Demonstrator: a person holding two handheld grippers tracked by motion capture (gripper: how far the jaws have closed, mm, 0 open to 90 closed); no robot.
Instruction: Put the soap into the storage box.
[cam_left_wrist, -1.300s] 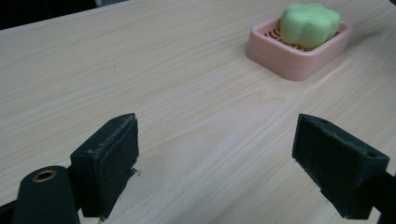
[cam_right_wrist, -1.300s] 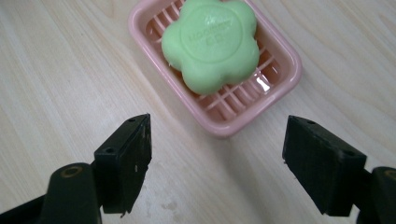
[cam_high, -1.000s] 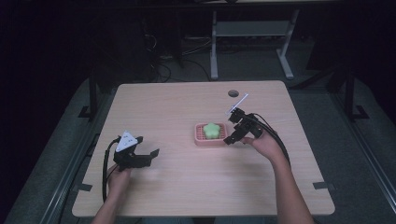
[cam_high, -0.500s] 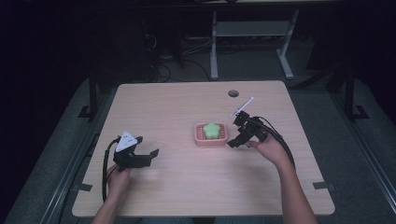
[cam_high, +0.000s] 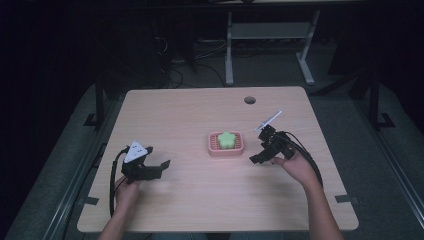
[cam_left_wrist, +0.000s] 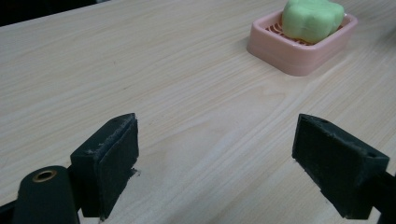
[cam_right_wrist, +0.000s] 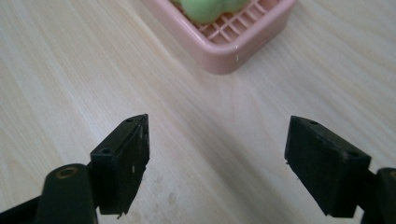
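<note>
A pink slatted dish (cam_high: 215, 149) sits near the table's middle with a green flower-shaped soap (cam_high: 227, 139) lying in it. The dish (cam_left_wrist: 299, 61) and soap (cam_left_wrist: 312, 17) lie far off at the upper right of the left gripper view. My left gripper (cam_high: 163, 167) stands open low over the table's left side, nothing between its jaws. My right gripper (cam_high: 256, 159) stands open just right of the dish, empty, jaws aimed at the dish's near corner (cam_right_wrist: 224, 53); the soap (cam_right_wrist: 205, 8) peeks in at that view's top.
The light wood table (cam_high: 200, 210) has a round cable hole (cam_high: 249, 100) at its far right. Cables trail from both grippers. Dark floor and a desk frame (cam_high: 270, 35) lie beyond the far edge.
My right gripper has drawn back from the dish, down and to the right, toward the person. The soap stays in the dish. The left gripper has not moved.
</note>
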